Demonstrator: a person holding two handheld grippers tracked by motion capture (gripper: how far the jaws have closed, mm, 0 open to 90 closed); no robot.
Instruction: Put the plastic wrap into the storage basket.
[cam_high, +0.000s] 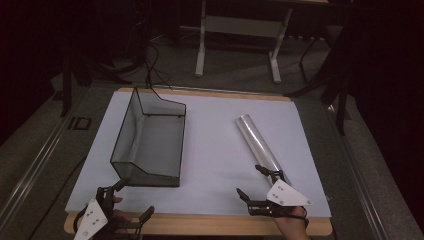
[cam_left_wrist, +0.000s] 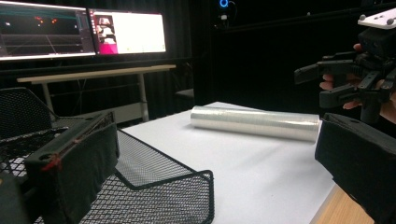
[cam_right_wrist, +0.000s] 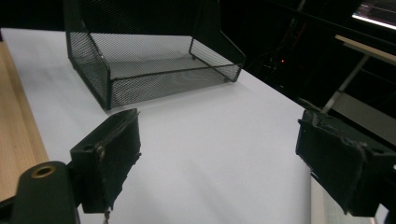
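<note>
Roll (cam_high: 257, 143) lies well apart from mesh tray (cam_high: 150, 142).

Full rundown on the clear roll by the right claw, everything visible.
The roll is a long, slim cylinder of clear, glossy film, looking like plastic wrap, with a shiny ribbed surface. It lies flat on the white table cover, right of the mesh tray, angled with its far end leaning left. Its near end lies right at the open right claw; contact can't be confirmed.

Black wire-mesh basket (cam_high: 150, 145), shiny clear-silver roll (cam_high: 257, 140), all on a white sheet (cam_high: 215, 150) over a light wood table (cam_high: 200, 225). Both grippers (cam_high: 252, 182) are black with grey plates.
</note>
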